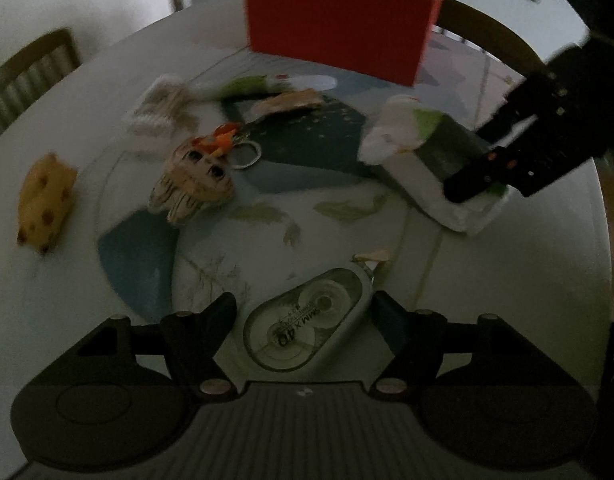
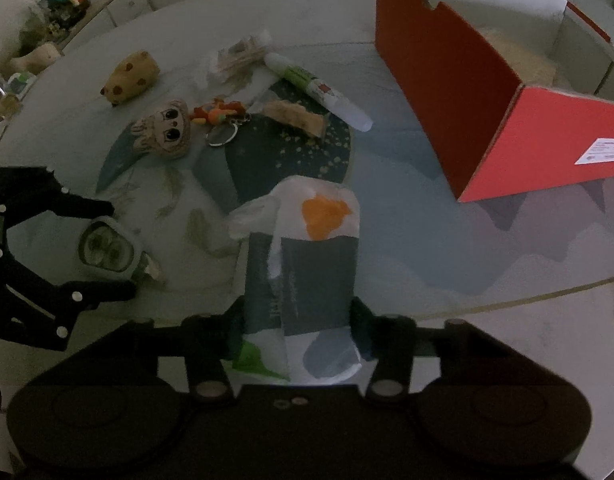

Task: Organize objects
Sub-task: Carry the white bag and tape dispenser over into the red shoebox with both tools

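Left claw (image 1: 305,312) brackets correction tape (image 1: 307,320), seemingly ungripped; right claw (image 2: 297,320) pinches tissue pack (image 2: 303,272)

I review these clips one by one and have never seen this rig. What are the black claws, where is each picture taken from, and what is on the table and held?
A person holds a two-finger gripper in each hand; a fisheye camera on each looks along its fingers. The left view shows the left gripper around a correction tape dispenser. The right view shows the right gripper clamped on a tissue pack. On the table lie a plush doll head, a spotted yellow toy, a keychain, a tube and an open red box.
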{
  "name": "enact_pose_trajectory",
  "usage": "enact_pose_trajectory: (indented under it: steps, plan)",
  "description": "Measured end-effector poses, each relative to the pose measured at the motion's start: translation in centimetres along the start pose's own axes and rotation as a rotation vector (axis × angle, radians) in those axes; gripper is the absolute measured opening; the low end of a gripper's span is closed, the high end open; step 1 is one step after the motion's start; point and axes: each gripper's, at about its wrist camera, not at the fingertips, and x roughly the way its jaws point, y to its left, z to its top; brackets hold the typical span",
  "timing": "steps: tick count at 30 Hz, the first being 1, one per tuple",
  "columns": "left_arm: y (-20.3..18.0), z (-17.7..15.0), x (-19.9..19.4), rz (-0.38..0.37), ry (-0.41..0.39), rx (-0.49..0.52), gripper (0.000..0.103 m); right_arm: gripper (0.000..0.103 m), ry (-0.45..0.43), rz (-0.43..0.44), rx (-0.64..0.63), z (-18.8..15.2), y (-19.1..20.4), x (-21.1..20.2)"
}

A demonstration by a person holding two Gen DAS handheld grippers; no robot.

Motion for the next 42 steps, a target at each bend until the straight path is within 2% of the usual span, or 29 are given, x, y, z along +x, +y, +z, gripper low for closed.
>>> enact_pose_trajectory:
  steps: [5,7,12,22,28,42]
  plan:
    - [1.0,-0.5,-0.6,-0.002,-0.005,-0.220,0.073,0.041,-0.007,0.010,0.018,-0.3,-0.5,-0.8]
    - [1.1,-0.6,-0.8,0.003,-0.012,-0.278,0.073,0.038,-0.013,0.015,0.022,-0.3,-0.8,-1.3]
    - [0.8,-0.9,-1.1,0.019,-0.021,-0.367,0.073,0.031,-0.030,0.042,0.028,-0.3,-1.8,-2.7]
    - [-0.8,-0.1,-2.0,0.024,-0.056,-0.530,0.073,0.030,-0.054,0.099,0.031,0.0,-4.2,-5.9]
    - [-3.0,2.8,-2.9,0.030,-0.089,-0.539,0.073,0.030,-0.078,0.114,0.030,1.0,-6.6,-8.0]
    - [-6.5,13.1,-4.8,0.061,-0.220,-0.488,0.073,0.030,-0.161,0.148,-0.020,4.4,-12.3,-12.1]
